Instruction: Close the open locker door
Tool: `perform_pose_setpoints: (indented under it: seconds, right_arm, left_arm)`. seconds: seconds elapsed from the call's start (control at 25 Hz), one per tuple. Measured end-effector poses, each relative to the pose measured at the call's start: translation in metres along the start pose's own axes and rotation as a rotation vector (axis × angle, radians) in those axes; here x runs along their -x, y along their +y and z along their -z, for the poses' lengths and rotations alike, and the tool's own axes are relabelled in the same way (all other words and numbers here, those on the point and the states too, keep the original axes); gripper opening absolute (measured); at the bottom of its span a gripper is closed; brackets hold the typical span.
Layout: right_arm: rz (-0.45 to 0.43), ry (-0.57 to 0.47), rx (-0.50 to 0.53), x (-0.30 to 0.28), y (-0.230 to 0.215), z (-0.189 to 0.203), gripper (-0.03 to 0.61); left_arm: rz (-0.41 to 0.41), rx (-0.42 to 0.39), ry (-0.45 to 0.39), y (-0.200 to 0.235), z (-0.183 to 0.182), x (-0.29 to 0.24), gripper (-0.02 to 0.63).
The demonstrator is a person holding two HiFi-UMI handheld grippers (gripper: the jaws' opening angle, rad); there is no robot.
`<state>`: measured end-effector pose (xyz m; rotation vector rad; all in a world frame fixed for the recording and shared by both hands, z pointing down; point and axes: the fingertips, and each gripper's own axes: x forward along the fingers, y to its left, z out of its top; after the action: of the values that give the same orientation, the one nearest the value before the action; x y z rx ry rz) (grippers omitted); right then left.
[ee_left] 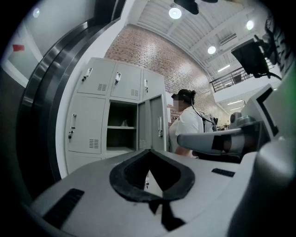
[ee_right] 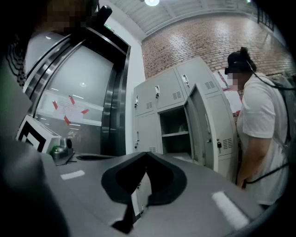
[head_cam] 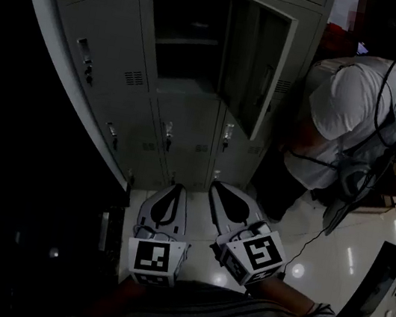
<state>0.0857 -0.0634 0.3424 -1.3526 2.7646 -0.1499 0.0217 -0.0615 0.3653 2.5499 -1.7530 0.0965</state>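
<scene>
A bank of grey lockers stands ahead. One locker in the middle row is open, with a shelf inside. Its door swings out to the right, roughly square to the front. The same door shows in the left gripper view and again in the right gripper view. My left gripper and right gripper are held low, well short of the lockers. Both are shut with their tips together and nothing between them. Neither touches the door.
A person in a white shirt with cables and a headset stands just right of the open door, close to its edge. A dark curved wall runs along the left. Pale glossy floor lies to the right.
</scene>
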Motion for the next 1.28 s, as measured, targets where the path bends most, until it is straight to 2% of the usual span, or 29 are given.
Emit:
perform_pose_setpoints:
  seconds: [0.2,0.32,0.48,0.6,0.68,0.88,1.04,1.12,1.28]
  right_arm:
    - [0.098,-0.042,0.052,-0.018,-0.067,-0.012,0.016]
    - [0.193,-0.080,0.098,-0.042,-0.115,-0.030,0.072]
    - [0.350,-0.124,0.160,-0.074,-0.177,-0.057,0.182]
    - [0.462,-0.111,0.186,-0.093,-0.219,-0.073,0.217]
    - [0.499,-0.080,0.194,-0.107,-0.238,-0.075,0.231]
    - [0.530,-0.037,0.201,-0.140,-0.262,-0.070,0.233]
    - [0.513,-0.061,0.189,-0.155,-0.254,-0.073,0.220]
    - [0.483,-0.073,0.176,-0.159,-0.242,-0.074,0.185]
    - [0.361,-0.076,0.173,-0.177,-0.192,-0.070,0.166]
  left_arm:
    - [0.038,-0.017,-0.030,0.004,-0.003,-0.040,0.005]
    - [0.110,-0.042,-0.044,0.004,-0.009,-0.079,0.005]
    - [0.213,-0.065,-0.081,0.016,-0.019,-0.134,0.005]
    - [0.296,-0.084,-0.100,0.026,-0.037,-0.175,0.005]
    - [0.347,-0.083,-0.098,0.030,-0.050,-0.195,0.005]
    - [0.403,-0.087,-0.118,0.049,-0.060,-0.235,0.005]
    - [0.401,-0.078,-0.115,0.066,-0.058,-0.245,0.005]
    - [0.374,-0.058,-0.096,0.079,-0.055,-0.245,0.005]
    - [0.296,-0.021,-0.092,0.106,-0.052,-0.240,0.005]
